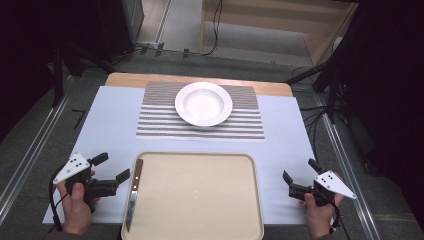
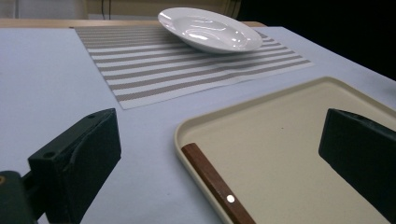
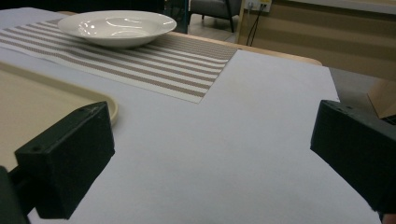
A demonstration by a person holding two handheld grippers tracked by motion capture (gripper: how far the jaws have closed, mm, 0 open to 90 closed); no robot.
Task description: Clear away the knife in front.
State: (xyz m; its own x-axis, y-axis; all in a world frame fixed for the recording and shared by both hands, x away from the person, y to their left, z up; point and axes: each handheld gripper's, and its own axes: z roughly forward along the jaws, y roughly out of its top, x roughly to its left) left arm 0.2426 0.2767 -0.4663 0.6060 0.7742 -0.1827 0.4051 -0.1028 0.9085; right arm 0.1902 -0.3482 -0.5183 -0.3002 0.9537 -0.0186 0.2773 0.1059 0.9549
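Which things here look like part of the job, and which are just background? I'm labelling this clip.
Likely the job (none stated):
knife
tray
plate
placemat
left gripper and right gripper, both open

Just lying about:
cables on the floor

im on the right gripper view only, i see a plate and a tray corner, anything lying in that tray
Observer: Yes, a knife with a wooden handle lies along the tray's left edge.
Operator: where's the other gripper
Observer: The left gripper sits just left of the tray, jaws open, near the knife handle.
Operator: is the plate on bare table
Observer: No, the plate rests on a striped placemat.
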